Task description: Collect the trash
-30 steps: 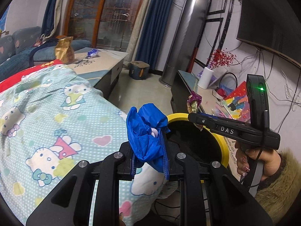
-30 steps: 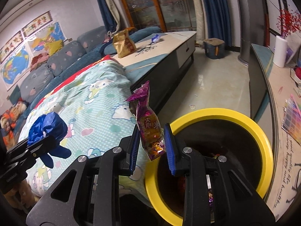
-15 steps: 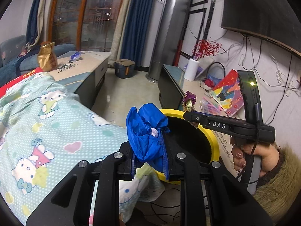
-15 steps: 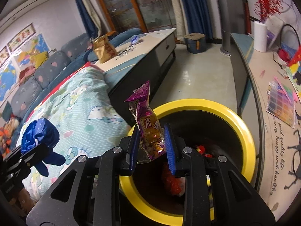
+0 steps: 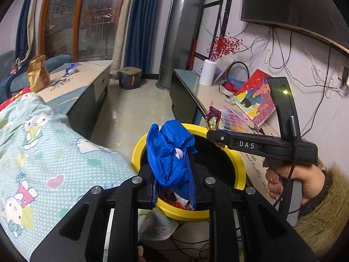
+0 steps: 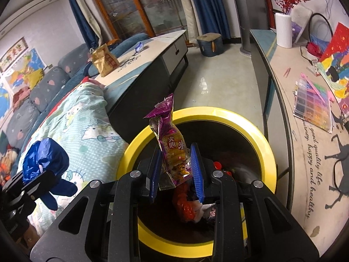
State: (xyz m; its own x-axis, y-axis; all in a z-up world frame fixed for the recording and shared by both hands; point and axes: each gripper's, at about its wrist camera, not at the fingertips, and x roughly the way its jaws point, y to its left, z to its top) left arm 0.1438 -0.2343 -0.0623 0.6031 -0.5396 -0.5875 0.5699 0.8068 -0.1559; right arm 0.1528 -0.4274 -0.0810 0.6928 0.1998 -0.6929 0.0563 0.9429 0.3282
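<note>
My left gripper is shut on a crumpled blue plastic bag and holds it over the near rim of the yellow-rimmed trash bin. My right gripper holds a purple snack wrapper above the bin's opening; its jaws stand a little wider than before and the wrapper still sits between them. The bin holds red and white trash. The right gripper also shows in the left wrist view, and the blue bag shows in the right wrist view.
A bed with a Hello Kitty cover lies left of the bin. A low cabinet carries a brown paper bag and a blue wrapper. A TV bench with papers runs on the right.
Both grippers have moved forward over the bin. The right gripper's jaws have spread slightly around the purple wrapper, which has tilted.
</note>
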